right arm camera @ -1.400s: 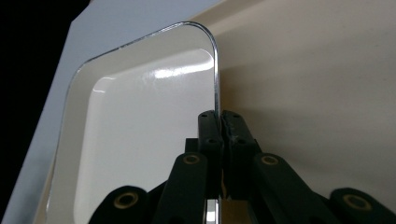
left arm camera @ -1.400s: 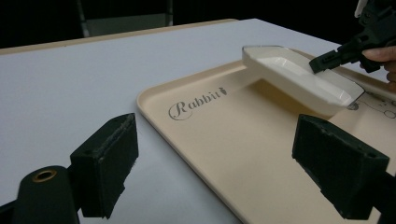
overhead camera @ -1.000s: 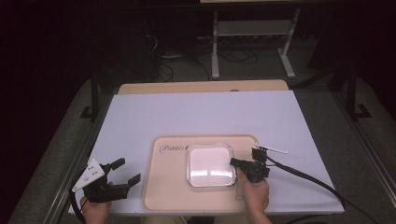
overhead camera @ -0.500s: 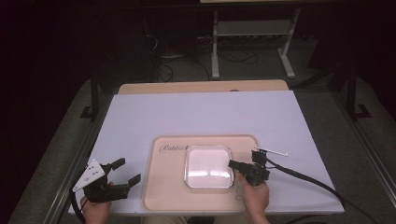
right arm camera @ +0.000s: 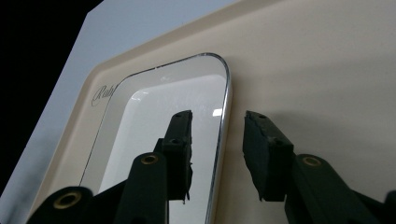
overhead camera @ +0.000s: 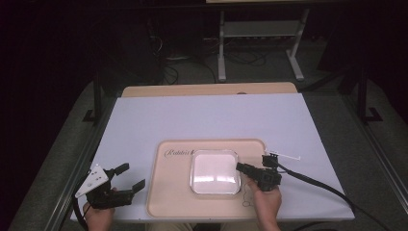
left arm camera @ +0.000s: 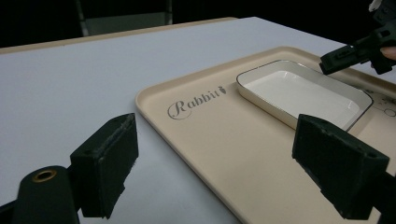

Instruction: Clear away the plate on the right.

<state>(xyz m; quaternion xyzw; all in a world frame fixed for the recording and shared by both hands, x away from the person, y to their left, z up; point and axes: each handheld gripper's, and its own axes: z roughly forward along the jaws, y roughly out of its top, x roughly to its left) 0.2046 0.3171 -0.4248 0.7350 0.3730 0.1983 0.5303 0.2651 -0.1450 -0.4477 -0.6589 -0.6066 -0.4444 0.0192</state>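
The right hand-held gripper (right arm camera: 217, 140) has just been opening, its jaws now straddling the right rim of the dish (overhead camera: 215, 172) without pressing it. The dish sits mid-tray (overhead camera: 173, 202). At 8 o'clock, the left hand-held gripper (overhead camera: 131, 176) gapes empty.

Left gripper (overhead camera: 126, 178): matte black body, two blocky black jaws with rough-faced pads (left arm camera: 108, 169), brass-coloured eyelet at jaw base, grey three-cornered plate (overhead camera: 93, 180) with small dark holes on top. Right gripper (overhead camera: 244, 168): same black build, brass-ringed holes along jaw arms, small screw holes in pads (right arm camera: 265, 155), thick black cable (overhead camera: 317, 183) trailing off. Hands bare, no sleeves visible.
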